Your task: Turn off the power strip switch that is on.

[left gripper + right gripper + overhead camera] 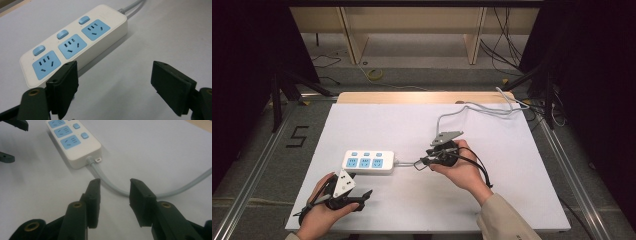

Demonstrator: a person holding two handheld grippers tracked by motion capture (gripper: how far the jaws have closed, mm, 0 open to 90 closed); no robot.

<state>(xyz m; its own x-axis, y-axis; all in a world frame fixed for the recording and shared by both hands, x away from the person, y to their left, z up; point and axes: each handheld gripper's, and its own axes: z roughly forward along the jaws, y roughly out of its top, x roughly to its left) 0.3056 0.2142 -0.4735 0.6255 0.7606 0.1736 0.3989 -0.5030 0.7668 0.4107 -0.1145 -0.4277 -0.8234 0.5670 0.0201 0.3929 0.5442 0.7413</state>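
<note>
Your right gripper [113, 195] stands part open, straddling the grey cord [110, 185] without pinching it. The power strip [368, 161] lies mid-table, its length parallel to the near edge, just beyond your wide-open, empty left gripper [115, 87], the nearer one.

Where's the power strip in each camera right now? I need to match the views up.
High view: the power strip lies left of centre on the white table, between the two tongs.
Left gripper view: upper left, just beyond the left jaw.
Right gripper view: top left, ahead of the open jaws.
Shared landmark: its grey cable leaving one short end.
</note>
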